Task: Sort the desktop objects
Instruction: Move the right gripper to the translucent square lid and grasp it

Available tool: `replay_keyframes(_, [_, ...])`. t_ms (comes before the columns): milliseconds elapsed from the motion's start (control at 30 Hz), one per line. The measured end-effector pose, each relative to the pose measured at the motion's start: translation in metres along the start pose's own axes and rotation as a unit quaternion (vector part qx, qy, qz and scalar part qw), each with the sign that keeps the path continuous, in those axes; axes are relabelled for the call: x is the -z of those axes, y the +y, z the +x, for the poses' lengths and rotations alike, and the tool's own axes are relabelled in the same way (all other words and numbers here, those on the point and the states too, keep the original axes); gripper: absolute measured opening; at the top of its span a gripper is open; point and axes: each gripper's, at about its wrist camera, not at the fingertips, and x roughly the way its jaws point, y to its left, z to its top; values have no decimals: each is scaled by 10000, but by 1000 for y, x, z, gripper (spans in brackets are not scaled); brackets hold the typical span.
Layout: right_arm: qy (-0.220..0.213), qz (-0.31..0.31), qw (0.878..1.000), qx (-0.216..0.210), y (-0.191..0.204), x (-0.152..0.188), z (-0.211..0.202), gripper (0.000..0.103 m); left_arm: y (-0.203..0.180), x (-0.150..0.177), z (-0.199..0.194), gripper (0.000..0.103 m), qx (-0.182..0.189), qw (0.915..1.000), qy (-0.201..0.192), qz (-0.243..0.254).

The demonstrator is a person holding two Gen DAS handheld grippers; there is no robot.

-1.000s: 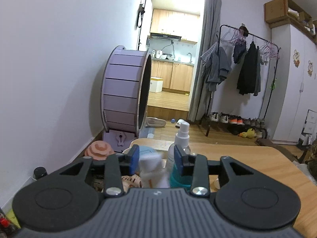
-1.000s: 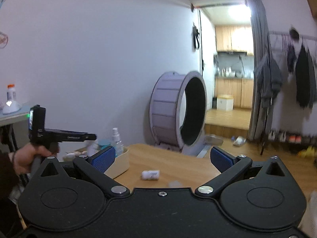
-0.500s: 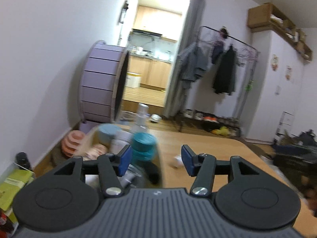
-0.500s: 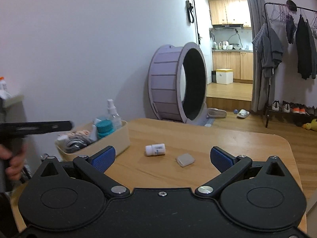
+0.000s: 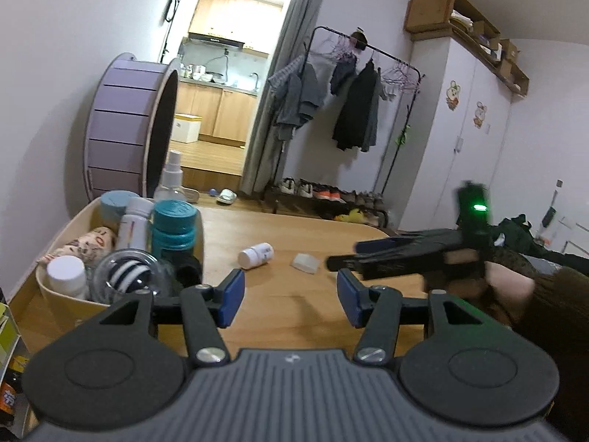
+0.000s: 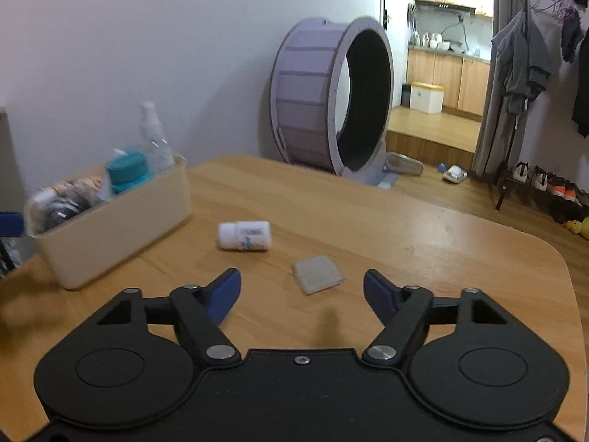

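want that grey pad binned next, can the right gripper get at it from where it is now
Probably yes. The grey pad lies alone on the table, just ahead of the right gripper, whose empty jaws are closing. The white bottle lies apart from it, further back.

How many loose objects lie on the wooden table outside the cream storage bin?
2: a small white pill bottle lying on its side near the bin, and a flat pale grey square block ahead of the right gripper.
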Motion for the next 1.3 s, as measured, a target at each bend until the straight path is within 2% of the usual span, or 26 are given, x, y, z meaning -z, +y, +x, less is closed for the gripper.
replay_keyframes(67, [120,-2,9999,22,-4,-1,13,63,-1,1,1,54,41,10000,4,6])
replay_keyframes(400, [396,-157,9991,-16,-7,4,45,61,-1,4,0,54,167,9998,-17,-100])
replay_keyframes(467, [390,-113,9991,-126,-7,4,45,50,-1,4,-1,54,166,9998,-28,-123])
replay_keyframes(500, [388,-91,9991,-141,-8,4,45,39,0,3,-2,54,161,9998,-39,-139])
replay_keyframes(533, [397,-101,9991,-115,-7,3,44,33,0,3,-3,54,156,9997,-50,-156])
replay_keyframes(700, [451,29,9988,-181,-9,2,35,27,3,2,-6,54,90,9997,-102,-225])
replay_keyframes(733, [412,83,9989,-191,-9,2,31,18,4,1,-7,54,73,9996,-112,-240])
replay_keyframes(767, [361,152,9990,-220,-10,1,26,17,5,1,-8,54,56,9996,-126,-252])
replay_keyframes(1033, [45,181,9984,-532,6,-10,-12,12,11,0,-21,54,-67,9991,-258,-343])
replay_keyframes(1200, [93,100,9991,-407,7,-11,-15,13,13,-1,-27,54,-52,9990,-263,-360])
replay_keyframes(1267, [202,157,9993,-281,4,-9,-8,22,13,0,-27,54,-38,9992,-231,-333])
replay_keyframes(1300, [256,185,9993,-217,2,-8,-5,32,12,-1,-27,54,-25,9992,-230,-320])
